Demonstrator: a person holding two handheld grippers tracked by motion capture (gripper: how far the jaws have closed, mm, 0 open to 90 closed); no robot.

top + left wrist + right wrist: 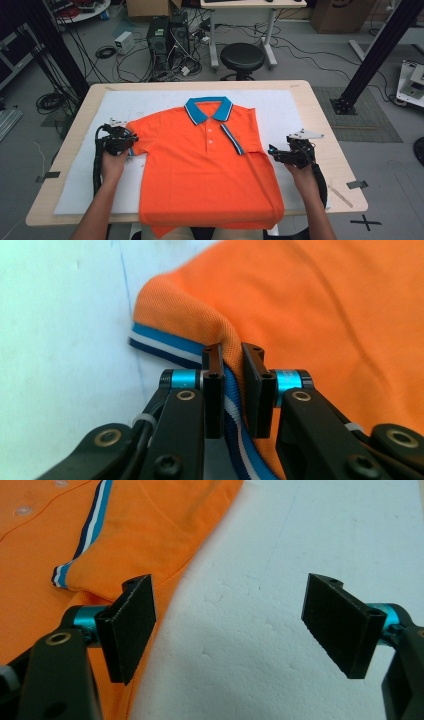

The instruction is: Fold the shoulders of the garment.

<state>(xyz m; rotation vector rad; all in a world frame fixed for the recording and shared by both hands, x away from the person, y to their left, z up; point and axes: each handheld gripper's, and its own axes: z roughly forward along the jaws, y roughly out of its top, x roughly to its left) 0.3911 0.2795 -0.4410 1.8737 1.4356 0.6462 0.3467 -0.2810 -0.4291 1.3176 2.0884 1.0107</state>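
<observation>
Your orange polo shirt (pixel 207 165) lies flat and face up on the white sheet (pixel 90 165) at the centre of the table (pixel 65 150), its blue collar (pixel 208 110) at twelve o'clock and its hem hanging over the table edge at six. The sleeve toward three o'clock already lies folded in over the chest, its striped cuff (pixel 80 542) beside the button strip.

Your left gripper (pixel 131 140) sits at nine o'clock from the shirt's centre. In the left gripper view its jaws stand narrow and pinch the edge of the other sleeve (pixel 200 315), with the blue and white cuff band (pixel 165 347) running down between the pads. Judged from this, the grip on the second sleeve is made and the fold itself is not yet begun.

Your right gripper (pixel 272 151) rests at three o'clock, just beside the folded side of the shirt. Its jaws stand wide and hold nothing; bare white sheet shows between them.

The next move likely calls for you to lift the pinched sleeve just clear of the sheet and carry it toward three o'clock across the chest. Keep the pinch firm, since only the cuff edge is caught.
</observation>
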